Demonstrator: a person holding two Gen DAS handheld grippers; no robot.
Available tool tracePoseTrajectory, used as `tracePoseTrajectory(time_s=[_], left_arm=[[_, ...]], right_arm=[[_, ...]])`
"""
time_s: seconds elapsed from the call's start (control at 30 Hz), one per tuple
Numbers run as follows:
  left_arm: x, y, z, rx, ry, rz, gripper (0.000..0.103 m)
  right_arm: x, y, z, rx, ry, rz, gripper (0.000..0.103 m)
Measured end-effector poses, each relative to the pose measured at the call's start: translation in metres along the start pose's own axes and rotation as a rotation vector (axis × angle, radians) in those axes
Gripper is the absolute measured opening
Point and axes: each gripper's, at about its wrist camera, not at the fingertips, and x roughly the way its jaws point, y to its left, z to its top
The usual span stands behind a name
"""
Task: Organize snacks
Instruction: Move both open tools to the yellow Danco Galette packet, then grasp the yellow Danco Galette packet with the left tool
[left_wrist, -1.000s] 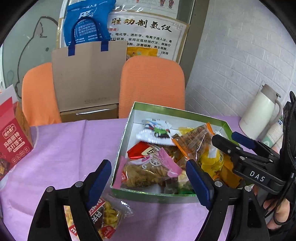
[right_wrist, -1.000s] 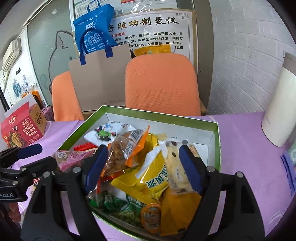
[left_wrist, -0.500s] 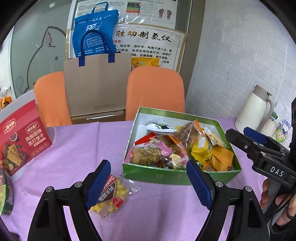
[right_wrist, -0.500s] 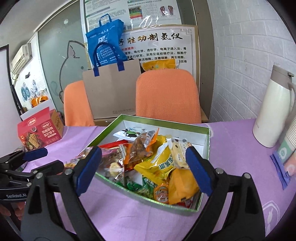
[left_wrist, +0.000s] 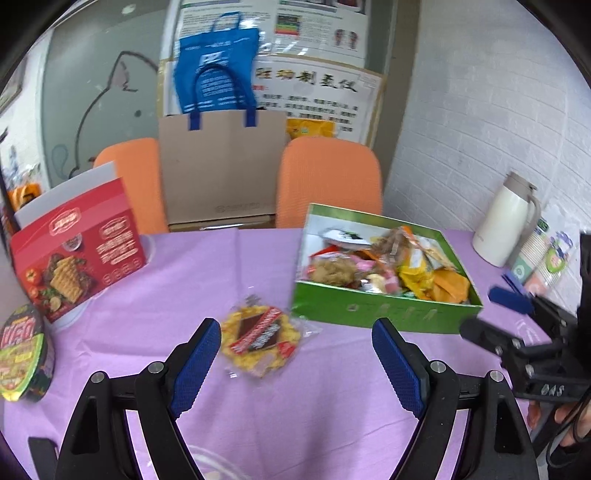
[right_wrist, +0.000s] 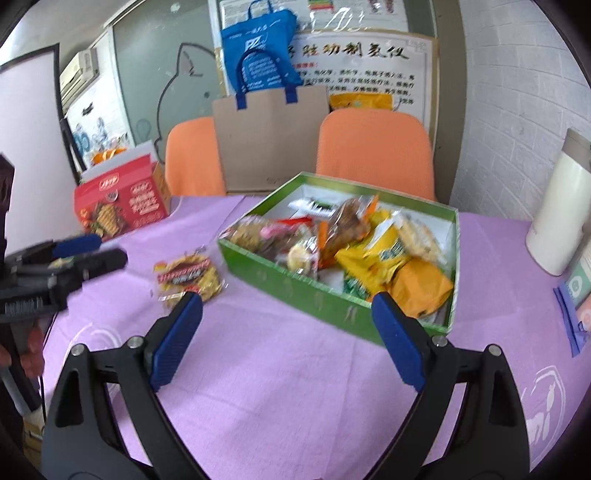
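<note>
A green box full of mixed snack packets stands on the purple tablecloth. One yellow-and-red snack packet lies loose on the cloth to the box's left. My left gripper is open with nothing held, hovering just short of that packet. My right gripper is open too, in front of the box's near wall. Each gripper shows at the edge of the other's view: the right gripper, the left gripper.
A red biscuit carton and an instant noodle cup stand at the left. A white thermos is at the right. Two orange chairs and a brown paper bag sit behind the table.
Both grippers have drawn back from the green box toward the near table edge. The box and the loose packet now lie farther away.
</note>
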Motion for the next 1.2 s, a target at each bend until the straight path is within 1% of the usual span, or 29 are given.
tracePoseTrajectory(time_s=[0.07, 0.13, 0.27, 0.4, 0.5, 0.57, 0.63, 0.67, 0.7, 0.73, 0.8, 0.83, 0.87, 0.93, 1.03, 1.1, 1.13, 1.2], left_arm=[[0.004, 0.017, -0.003, -0.04, 0.013, 0.009, 0.086], [0.016, 0.028, -0.006, -0.058, 0.047, 0.008, 0.086], [0.046, 0.037, -0.01, -0.047, 0.091, -0.02, 0.086], [0.082, 0.045, -0.006, -0.071, 0.133, -0.029, 0.086], [0.107, 0.049, -0.002, -0.067, 0.17, -0.029, 0.086], [0.122, 0.052, 0.0, -0.063, 0.189, -0.013, 0.086], [0.134, 0.055, -0.002, -0.06, 0.222, -0.013, 0.086], [0.138, 0.056, -0.006, -0.065, 0.237, -0.015, 0.084], [0.14, 0.056, -0.011, -0.067, 0.247, -0.039, 0.082], [0.138, 0.054, -0.018, -0.062, 0.251, -0.077, 0.071], [0.128, 0.048, -0.028, -0.04, 0.237, -0.103, 0.066], [0.12, 0.044, -0.033, -0.024, 0.233, -0.116, 0.062], [0.114, 0.04, -0.038, -0.015, 0.232, -0.137, 0.056], [0.098, 0.031, -0.051, -0.002, 0.241, -0.196, 0.052], [0.075, 0.011, -0.073, 0.033, 0.247, -0.247, 0.052], [0.062, 0.0, -0.084, 0.058, 0.25, -0.266, 0.052], [0.053, -0.003, -0.088, 0.064, 0.243, -0.258, 0.053], [0.041, -0.004, -0.089, 0.048, 0.221, -0.249, 0.062]], right_arm=[[0.007, 0.006, -0.008, -0.011, 0.026, 0.005, 0.093], [0.014, 0.01, -0.015, -0.016, 0.049, 0.009, 0.093], [0.023, 0.015, -0.025, -0.016, 0.094, 0.022, 0.093], [0.026, 0.015, -0.033, -0.022, 0.116, 0.021, 0.093], [0.027, 0.013, -0.036, -0.03, 0.127, 0.016, 0.093], [0.03, 0.011, -0.037, -0.03, 0.133, 0.008, 0.093], [0.033, 0.009, -0.037, -0.026, 0.14, 0.009, 0.093], [0.035, 0.007, -0.037, -0.02, 0.144, 0.009, 0.093], [0.037, 0.007, -0.037, -0.017, 0.146, 0.011, 0.093], [0.039, 0.006, -0.038, -0.015, 0.148, 0.014, 0.093], [0.044, 0.006, -0.039, -0.015, 0.152, 0.018, 0.093], [0.046, 0.006, -0.04, -0.014, 0.156, 0.02, 0.093], [0.048, 0.007, -0.041, -0.01, 0.162, 0.022, 0.093], [0.05, 0.007, -0.044, -0.003, 0.173, 0.03, 0.093], [0.048, 0.008, -0.051, 0.0, 0.18, 0.05, 0.093], [0.046, 0.009, -0.056, -0.003, 0.188, 0.057, 0.093], [0.045, 0.01, -0.058, -0.001, 0.192, 0.064, 0.093], [0.041, 0.01, -0.063, 0.01, 0.2, 0.092, 0.093]])
